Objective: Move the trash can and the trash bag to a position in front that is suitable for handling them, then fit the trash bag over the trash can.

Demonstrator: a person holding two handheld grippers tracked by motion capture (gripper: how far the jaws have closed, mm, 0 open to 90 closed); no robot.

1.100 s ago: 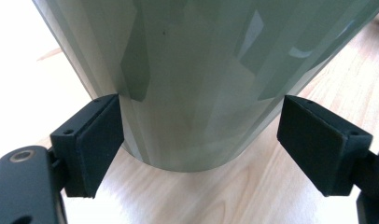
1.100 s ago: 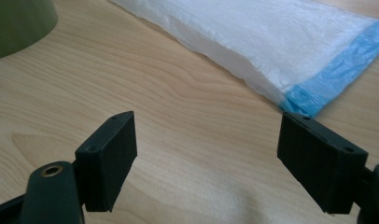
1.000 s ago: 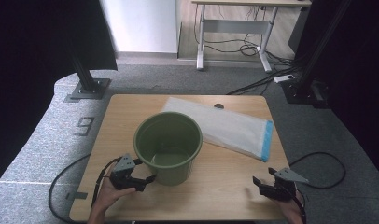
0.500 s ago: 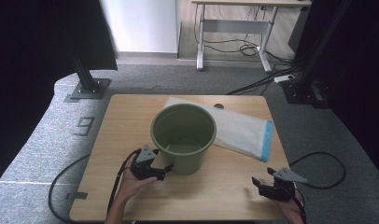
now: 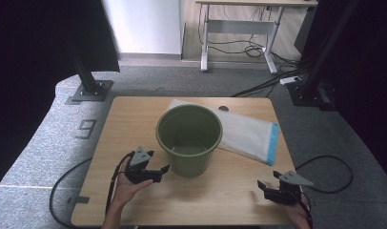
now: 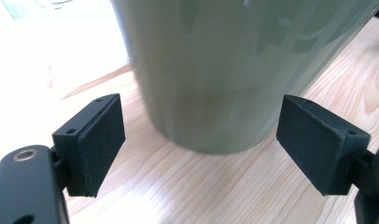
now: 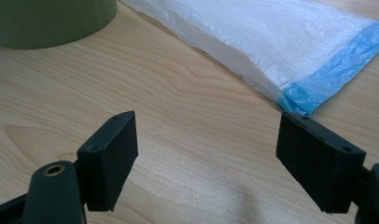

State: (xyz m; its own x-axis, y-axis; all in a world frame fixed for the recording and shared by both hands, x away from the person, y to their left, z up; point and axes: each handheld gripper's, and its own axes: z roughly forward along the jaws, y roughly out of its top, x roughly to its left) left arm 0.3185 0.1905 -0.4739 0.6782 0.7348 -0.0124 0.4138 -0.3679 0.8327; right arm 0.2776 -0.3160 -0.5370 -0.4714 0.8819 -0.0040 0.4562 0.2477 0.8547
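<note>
An empty olive-green bucket (image 5: 189,139) stands upright at the middle of the wooden table (image 5: 134,119). A folded white plastic bag with a blue end strip (image 5: 251,135) lies flat behind and right of it. My left gripper (image 5: 162,170) is open just left of the bucket's base, jaws pointing at it. In the left gripper view the bucket wall (image 6: 234,70) looms close ahead of the open left gripper (image 6: 199,140). My right gripper (image 5: 261,185) rests open at the table's front right. In the right gripper view the right gripper (image 7: 206,154) faces the bag (image 7: 290,42) and bucket base (image 7: 52,21).
Cables trail from both grippers over the table's front edge. Black stand bases (image 5: 91,88) sit on the grey floor behind the table at left and right (image 5: 308,93). A desk frame (image 5: 239,28) with loose wires stands farther back.
The bucket has slid right and a little farther away across the table, now overlapping the bag's near edge. My left gripper followed it to the right. The right gripper stayed put.
</note>
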